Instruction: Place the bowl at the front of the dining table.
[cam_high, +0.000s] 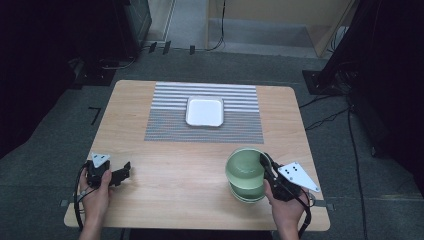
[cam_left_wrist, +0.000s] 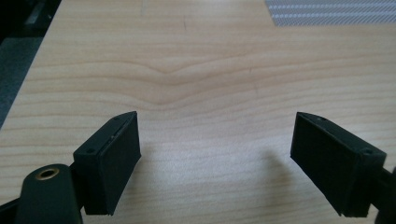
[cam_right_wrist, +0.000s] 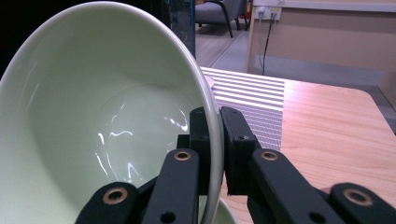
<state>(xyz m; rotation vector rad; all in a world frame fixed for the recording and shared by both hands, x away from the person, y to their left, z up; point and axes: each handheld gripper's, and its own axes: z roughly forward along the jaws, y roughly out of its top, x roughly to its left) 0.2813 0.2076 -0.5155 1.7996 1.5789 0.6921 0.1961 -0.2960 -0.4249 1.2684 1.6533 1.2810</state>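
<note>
Under the held green bowl (cam_high: 244, 170), another bowl's rim (cam_right_wrist: 223, 215), right-tool view.

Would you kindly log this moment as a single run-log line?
right gripper: shut on green bowl rim, lifted above second bowl | left gripper: open over table | white tray: on striped mat

no readable text, labels or numbers anywhere
</note>
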